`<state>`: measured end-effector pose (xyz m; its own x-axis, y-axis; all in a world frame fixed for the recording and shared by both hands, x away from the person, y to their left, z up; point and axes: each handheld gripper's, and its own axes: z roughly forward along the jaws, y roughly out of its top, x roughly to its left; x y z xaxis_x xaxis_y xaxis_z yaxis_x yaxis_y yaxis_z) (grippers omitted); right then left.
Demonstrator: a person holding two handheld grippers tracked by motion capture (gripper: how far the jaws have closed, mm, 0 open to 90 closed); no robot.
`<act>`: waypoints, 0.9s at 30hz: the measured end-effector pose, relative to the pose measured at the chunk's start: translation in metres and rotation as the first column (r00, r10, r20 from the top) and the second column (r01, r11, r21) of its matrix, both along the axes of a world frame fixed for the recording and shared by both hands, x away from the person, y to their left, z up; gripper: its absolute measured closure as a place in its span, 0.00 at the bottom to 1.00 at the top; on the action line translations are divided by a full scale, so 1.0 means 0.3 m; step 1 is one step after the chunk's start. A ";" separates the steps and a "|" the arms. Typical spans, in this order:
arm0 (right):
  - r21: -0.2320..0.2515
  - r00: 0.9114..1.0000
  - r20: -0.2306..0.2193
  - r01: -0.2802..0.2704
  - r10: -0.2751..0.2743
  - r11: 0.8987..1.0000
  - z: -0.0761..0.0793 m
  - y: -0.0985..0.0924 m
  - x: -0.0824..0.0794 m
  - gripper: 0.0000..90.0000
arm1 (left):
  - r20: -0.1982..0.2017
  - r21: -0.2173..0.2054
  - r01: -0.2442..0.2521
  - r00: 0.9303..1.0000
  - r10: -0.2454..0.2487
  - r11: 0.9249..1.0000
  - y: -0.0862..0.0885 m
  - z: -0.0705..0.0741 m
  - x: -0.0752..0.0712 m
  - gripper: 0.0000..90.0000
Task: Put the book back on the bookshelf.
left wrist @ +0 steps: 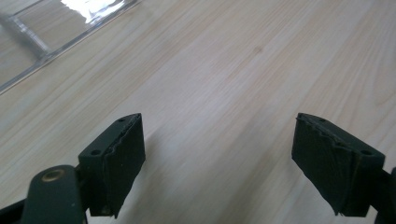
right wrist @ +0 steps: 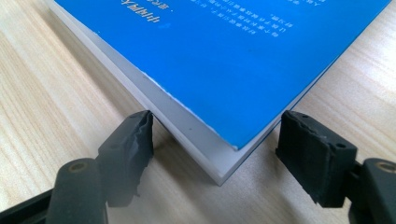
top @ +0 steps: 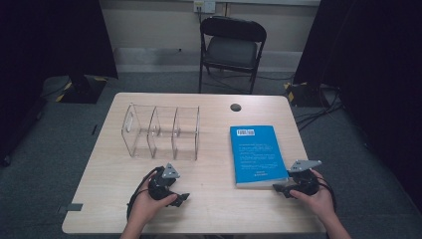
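Observation:
A blue book lies flat on the right half of the wooden table, its barcode end at the far side. My right gripper sits at the book's near right corner. In the right gripper view the blue cover and its white page edge poke in between the jaws of that gripper. The left jaw tip is at the page edge and the right jaw stands just off the cover, so the jaws are open around the corner. My left gripper rests low over bare wood, open and empty.
A clear plastic divider rack with three compartments stands on the left half of the table; its base edge shows ahead of the left gripper. A small dark disc lies near the far edge. A black folding chair stands beyond the table.

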<state>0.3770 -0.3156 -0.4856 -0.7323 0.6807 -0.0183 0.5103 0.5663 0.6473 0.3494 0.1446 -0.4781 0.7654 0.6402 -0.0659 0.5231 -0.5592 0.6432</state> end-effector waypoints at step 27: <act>-0.002 1.000 0.005 0.006 -0.006 1.000 0.033 -0.003 0.000 0.41 | -0.024 0.040 0.233 0.972 -0.232 0.972 -0.346 0.046 0.070 0.19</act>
